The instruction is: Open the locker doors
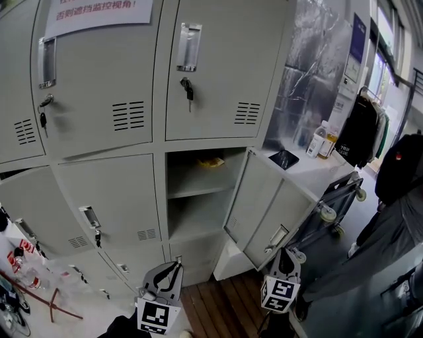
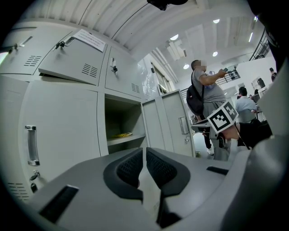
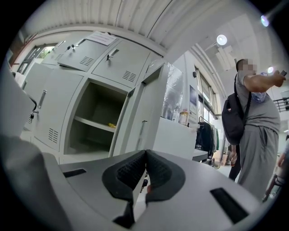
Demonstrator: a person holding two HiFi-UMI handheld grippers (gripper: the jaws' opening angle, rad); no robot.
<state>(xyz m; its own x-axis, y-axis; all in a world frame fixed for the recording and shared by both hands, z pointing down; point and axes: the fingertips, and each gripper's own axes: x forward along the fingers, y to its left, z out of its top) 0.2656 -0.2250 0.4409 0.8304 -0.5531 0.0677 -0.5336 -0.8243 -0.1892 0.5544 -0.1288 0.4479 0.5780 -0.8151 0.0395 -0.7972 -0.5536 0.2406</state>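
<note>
Lockers (image 1: 106,86) in grey steel fill the wall ahead, and of all the doors only one stands plainly wide: the open door (image 1: 261,208) of the middle row's right-hand compartment (image 1: 198,198), swung out to the right until its handle side is near the right gripper (image 1: 285,254). Inside, a shelf carries a small yellow thing (image 1: 211,162); the rest of the space looks bare.

The neighbouring doors look shut. The two upper doors have keys (image 1: 188,89) hanging in their locks, the middle door (image 1: 106,204) to the left is flush with its frame, and the low row near the floor is closed too. The upper left-hand door may sit a little proud at its bottom edge, but I cannot say that it is unlatched.

So the job reads as barely begun — one door done, a whole bank left.

The right gripper has its pads pressed together with nothing between them; the edge of the open door is ahead of it, not held. The left gripper (image 1: 173,269) waits low in front of the bottom row, its jaws likewise drawn together and empty — only a sliver of light shows between them.

Further out, a paper notice (image 1: 99,13) is taped across the top doors. To the right a white counter (image 1: 310,168) holds bottles (image 1: 324,140), a cart (image 1: 337,198) stands past the open door, and a person (image 3: 255,122) with a backpack stands well apart.
</note>
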